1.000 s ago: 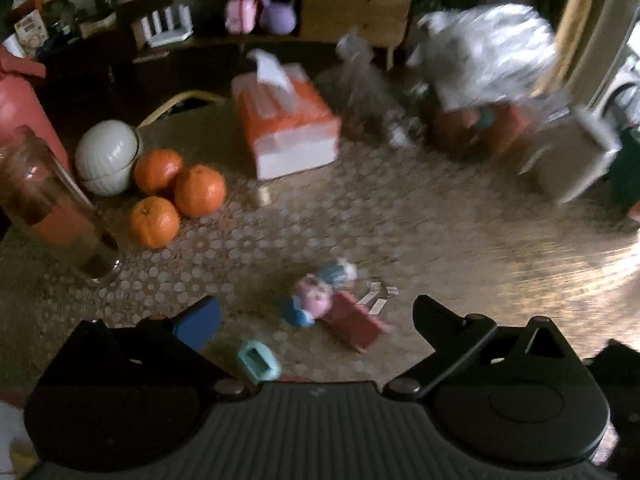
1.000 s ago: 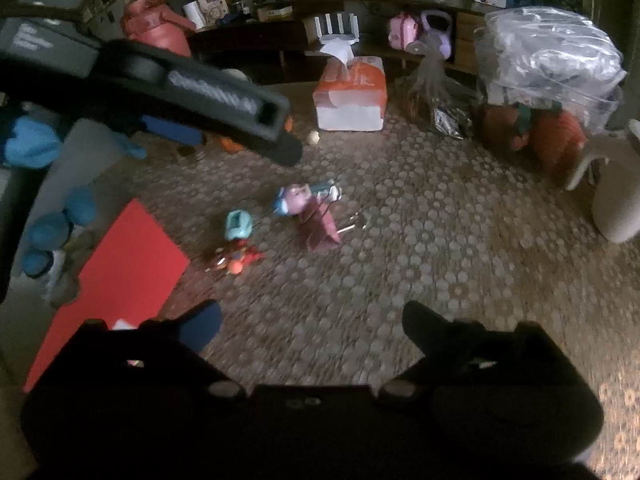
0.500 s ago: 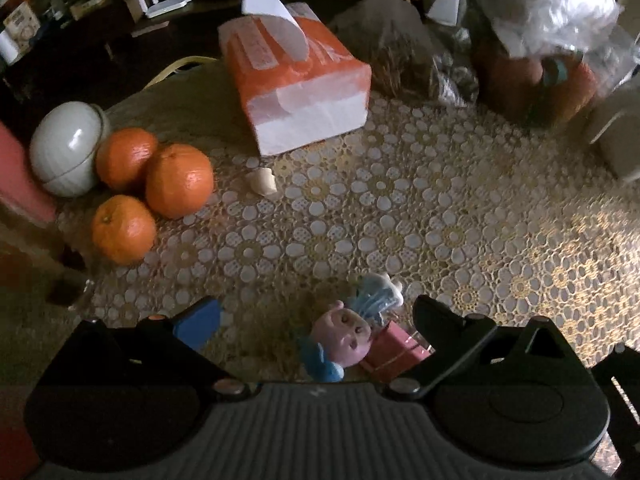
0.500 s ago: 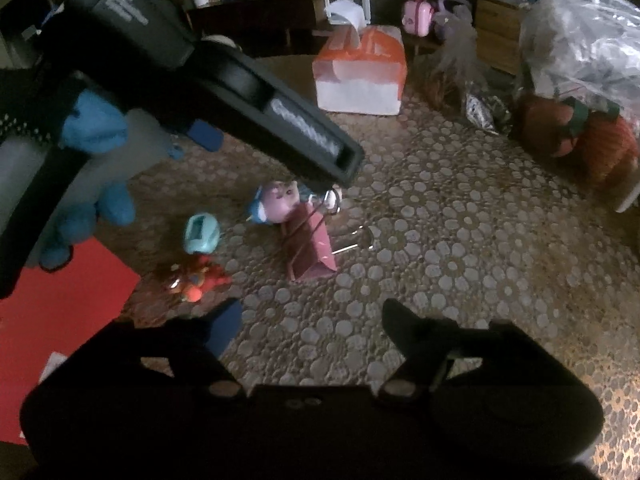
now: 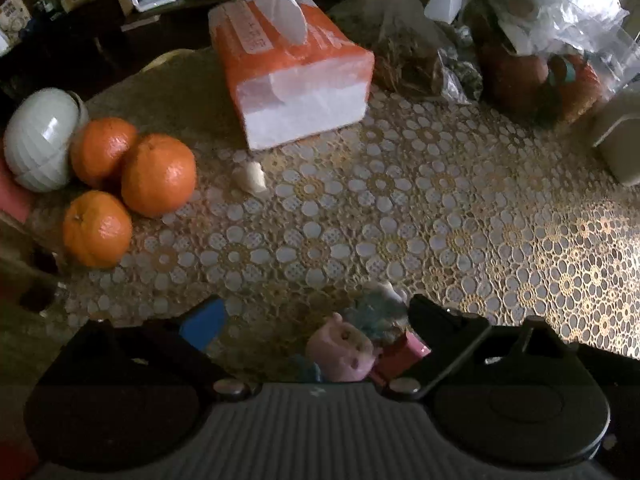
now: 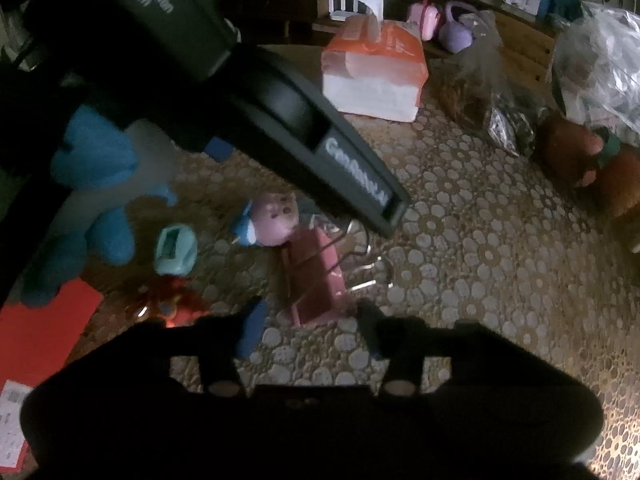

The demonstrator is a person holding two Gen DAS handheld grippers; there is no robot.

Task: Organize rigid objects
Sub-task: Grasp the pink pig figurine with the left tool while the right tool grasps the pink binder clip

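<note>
Between the spread fingers of the left gripper sits the pig figurine, not pinched yet, touching a pink binder clip on its right. Closing now could snag the clip too, or squirt the rounded toy sideways. The right gripper is spread as well, hanging just short of that clip. Can't tell how low the left one is; its body hides half the pig.

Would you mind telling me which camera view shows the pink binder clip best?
The right wrist view: the pink binder clip lies whole on the tablecloth, wire handles visible. In the left wrist view only a pink sliver shows behind the pig figurine, beside a finger of the left gripper.
</note>
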